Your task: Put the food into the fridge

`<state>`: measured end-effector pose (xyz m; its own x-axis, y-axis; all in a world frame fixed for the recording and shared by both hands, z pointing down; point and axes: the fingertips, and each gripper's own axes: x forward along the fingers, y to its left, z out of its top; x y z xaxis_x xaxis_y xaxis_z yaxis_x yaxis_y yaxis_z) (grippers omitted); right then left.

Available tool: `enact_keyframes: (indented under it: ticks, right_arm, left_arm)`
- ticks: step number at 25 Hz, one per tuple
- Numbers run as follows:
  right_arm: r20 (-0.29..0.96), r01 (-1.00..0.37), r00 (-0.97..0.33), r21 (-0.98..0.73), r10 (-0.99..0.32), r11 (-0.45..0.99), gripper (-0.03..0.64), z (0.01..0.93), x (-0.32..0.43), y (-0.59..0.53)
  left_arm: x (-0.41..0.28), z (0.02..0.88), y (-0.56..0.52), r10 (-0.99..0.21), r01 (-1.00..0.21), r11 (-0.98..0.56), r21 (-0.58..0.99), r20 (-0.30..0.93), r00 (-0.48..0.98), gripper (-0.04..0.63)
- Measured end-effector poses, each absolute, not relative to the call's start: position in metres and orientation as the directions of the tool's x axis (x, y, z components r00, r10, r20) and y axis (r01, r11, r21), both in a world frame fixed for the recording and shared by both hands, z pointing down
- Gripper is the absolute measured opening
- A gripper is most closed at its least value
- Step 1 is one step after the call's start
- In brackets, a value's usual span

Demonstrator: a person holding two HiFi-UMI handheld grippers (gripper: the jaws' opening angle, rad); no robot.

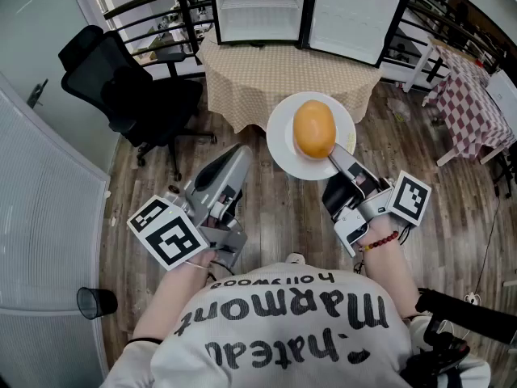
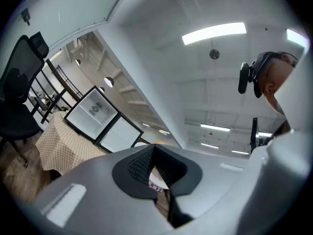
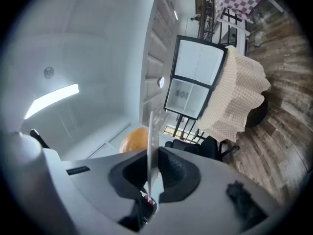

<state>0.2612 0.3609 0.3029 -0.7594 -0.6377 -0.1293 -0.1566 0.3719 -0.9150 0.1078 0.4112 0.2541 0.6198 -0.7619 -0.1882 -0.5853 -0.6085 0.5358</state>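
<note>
A round orange-yellow piece of food (image 1: 313,128) lies on a white plate (image 1: 283,140) held in the air over the wooden floor, short of the table. My right gripper (image 1: 335,157) is shut on the plate's near rim. In the right gripper view the plate (image 3: 152,141) shows edge-on between the pads, with the food (image 3: 133,138) behind it. The small fridge (image 1: 260,6) stands open on the table at the back, its door (image 1: 355,16) swung to the right. My left gripper (image 1: 239,157) is lower left of the plate, shut with nothing in it.
The table under the fridge has a beige checked cloth (image 1: 283,75). A black office chair (image 1: 121,87) stands at the left of it. A red-checked table (image 1: 472,107) is at the right, black railings are behind, and a small black bin (image 1: 97,301) is at the lower left.
</note>
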Motion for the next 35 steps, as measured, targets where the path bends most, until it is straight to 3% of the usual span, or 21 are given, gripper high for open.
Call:
enact_keyframes:
  ticks: [21, 35]
  right_arm:
    - [-0.132, -0.103, -0.790, -0.934, -0.599, 0.343, 0.031, 0.314, 0.221, 0.350]
    - [-0.133, -0.077, -0.820, -0.938, -0.557, 0.337, 0.031, 0.318, 0.175, 0.200]
  left_arm:
    - [0.074, 0.267, 0.410, -0.795, -0.617, -0.571, 0.543, -0.177, 0.580, 0.003]
    - [0.028, 0.277, 0.273, -0.848, -0.654, -0.501, 0.566, -0.170, 0.502, 0.003]
